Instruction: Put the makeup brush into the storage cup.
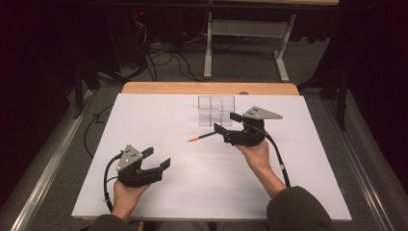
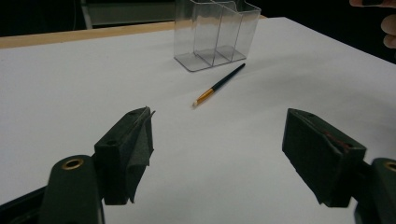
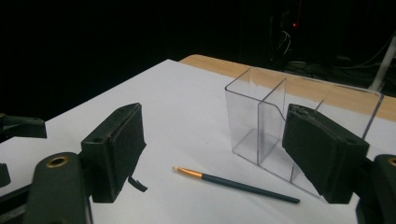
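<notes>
Behind the right gripper (image 1: 225,122), jaws spread and empty, the paintbrush (image 1: 201,137) handle end is hidden; it lies just near of the clear organizer (image 1: 216,109). Left gripper (image 1: 157,158), near-left, gapes empty, held low.

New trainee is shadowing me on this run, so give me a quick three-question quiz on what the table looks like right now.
1. True or false: the right gripper already has the paintbrush clamped between its jaws.
2. Multiple choice: where is the paintbrush? A) standing in the clear organizer; B) lying flat on the white sheet beside the organizer; C) held by the left gripper.
3. Fill in: the brush's pale tip points away from the ____.

Key
1. False. Its jaws stand wide apart, with the brush lying on the sheet ahead of them.
2. B. The organizer's compartments look empty, and the left gripper's jaws are open with nothing between them.
3. Organizer.
</notes>
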{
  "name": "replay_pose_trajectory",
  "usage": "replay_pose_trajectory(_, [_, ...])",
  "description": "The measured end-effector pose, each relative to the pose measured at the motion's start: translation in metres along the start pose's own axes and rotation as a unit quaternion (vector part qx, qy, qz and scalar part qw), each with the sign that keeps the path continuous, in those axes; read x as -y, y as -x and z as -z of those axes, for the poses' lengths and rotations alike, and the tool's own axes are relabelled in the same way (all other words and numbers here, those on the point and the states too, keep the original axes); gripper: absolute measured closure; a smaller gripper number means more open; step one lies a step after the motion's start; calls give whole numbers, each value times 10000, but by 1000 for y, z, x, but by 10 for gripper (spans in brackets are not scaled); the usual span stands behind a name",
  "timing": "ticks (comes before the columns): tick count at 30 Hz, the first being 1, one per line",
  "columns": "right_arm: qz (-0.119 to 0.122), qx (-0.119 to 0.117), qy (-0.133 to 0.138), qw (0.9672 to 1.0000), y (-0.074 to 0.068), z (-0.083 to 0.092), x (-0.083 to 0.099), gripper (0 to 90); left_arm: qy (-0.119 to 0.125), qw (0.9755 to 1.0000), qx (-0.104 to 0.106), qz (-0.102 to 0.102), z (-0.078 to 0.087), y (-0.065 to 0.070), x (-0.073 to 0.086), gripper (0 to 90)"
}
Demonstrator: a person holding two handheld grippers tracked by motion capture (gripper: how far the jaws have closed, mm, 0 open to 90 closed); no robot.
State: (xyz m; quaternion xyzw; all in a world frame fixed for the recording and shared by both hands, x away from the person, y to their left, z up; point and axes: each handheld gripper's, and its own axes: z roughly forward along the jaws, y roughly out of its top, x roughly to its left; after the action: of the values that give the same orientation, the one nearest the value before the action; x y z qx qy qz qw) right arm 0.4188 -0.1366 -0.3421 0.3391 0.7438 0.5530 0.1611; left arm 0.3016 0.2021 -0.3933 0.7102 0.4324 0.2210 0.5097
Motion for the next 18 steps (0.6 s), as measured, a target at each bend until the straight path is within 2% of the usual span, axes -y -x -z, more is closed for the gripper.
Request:
replay_pose_trajectory(10, [-90,-58,-104,9999,1,-10,-8,224,5,10000,-11,-11,0,0,0,252])
replay_pose_trajectory(18, [-42,-46,-102,9999,3,-20,-14,223,9,10000,1,-4,0,0,0,251])
